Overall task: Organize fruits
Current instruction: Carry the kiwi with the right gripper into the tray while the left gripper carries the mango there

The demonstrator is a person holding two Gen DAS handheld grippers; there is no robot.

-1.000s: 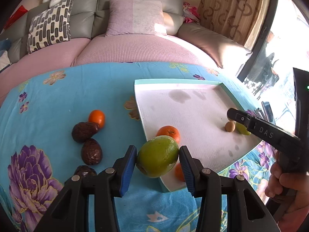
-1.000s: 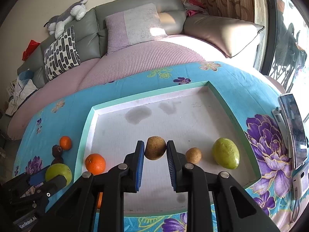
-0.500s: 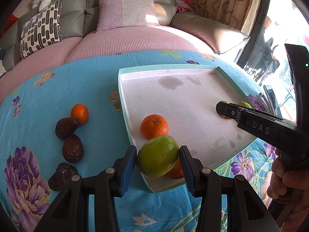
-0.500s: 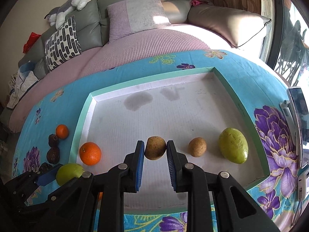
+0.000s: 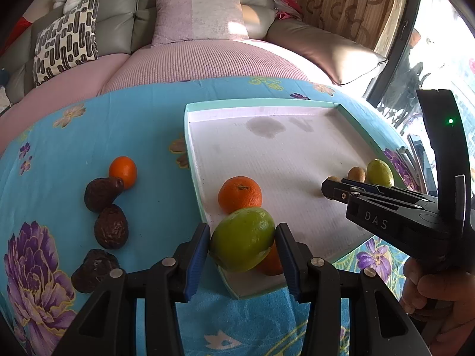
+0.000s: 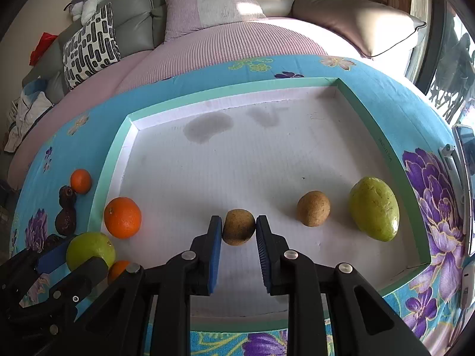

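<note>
My left gripper point(image 5: 242, 241) is shut on a round green fruit point(image 5: 242, 239), held over the near left corner of the white tray point(image 5: 297, 160). An orange point(image 5: 240, 194) lies in the tray just beyond it, and another orange point(image 5: 268, 262) is half hidden under it. My right gripper point(image 6: 239, 228) is shut on a small brown fruit point(image 6: 238, 227) above the tray floor point(image 6: 267, 154). To its right lie a second brown fruit point(image 6: 313, 208) and an oval green fruit point(image 6: 373, 208). The left gripper with its green fruit point(image 6: 90, 250) shows at lower left.
On the blue flowered cloth point(image 5: 74, 136) left of the tray lie a small orange point(image 5: 123, 171) and three dark wrinkled fruits point(image 5: 110, 226). A phone point(image 6: 466, 160) lies right of the tray. A sofa with cushions point(image 5: 196, 14) stands behind the table. A hand point(image 5: 436, 293) holds the right gripper.
My left gripper has carried the green fruit right and forward, over the tray's near corner. My right gripper has lowered slightly with the brown fruit, holding about the same place.
</note>
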